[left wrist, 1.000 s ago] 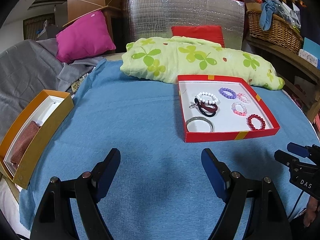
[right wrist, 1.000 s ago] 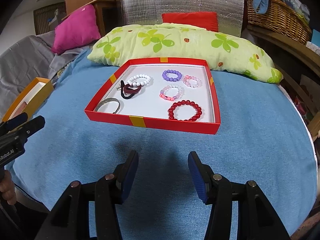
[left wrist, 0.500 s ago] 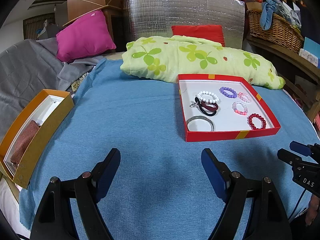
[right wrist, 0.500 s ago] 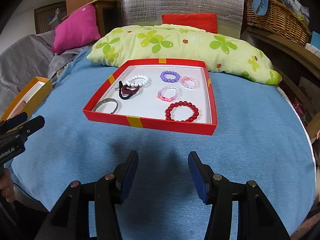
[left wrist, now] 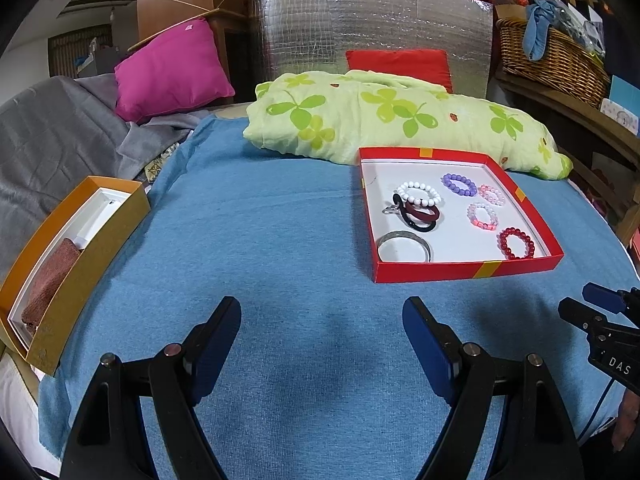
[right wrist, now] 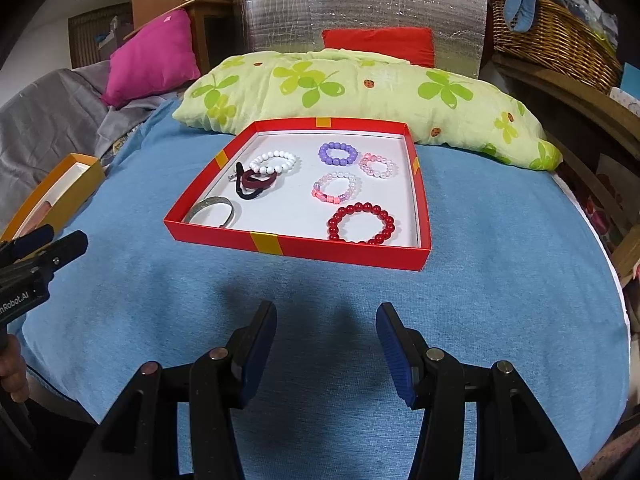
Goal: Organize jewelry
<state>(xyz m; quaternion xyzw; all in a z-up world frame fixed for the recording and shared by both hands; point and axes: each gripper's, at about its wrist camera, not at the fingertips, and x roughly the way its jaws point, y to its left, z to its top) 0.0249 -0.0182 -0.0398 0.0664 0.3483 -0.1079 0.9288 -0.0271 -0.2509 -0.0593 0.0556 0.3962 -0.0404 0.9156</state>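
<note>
Hovering over the blue cloth (right wrist: 500, 248), the right tool (right wrist: 326, 316) and the left tool (left wrist: 322, 312) both have jaws wide apart w/ nothing between them. The red tray (right wrist: 340, 249) sits at frame centre in the right view, and in the right half of the left view. Inside it lie approx. seven pieces, incl. a red bead bracelet (right wrist: 361, 224) nearest the front wall and a metal bangle (right wrist: 212, 210) in the front-left corner.

Bed (left wrist: 280, 220) spread with a blue blanket (right wrist: 500, 272). On it: red tray (right wrist: 340, 250) of bracelets toward the right, yellow box (left wrist: 92, 248) at the left edge, green clover-print pillow (left wrist: 380, 120) along the far side, touching the tray's far corner.
</note>
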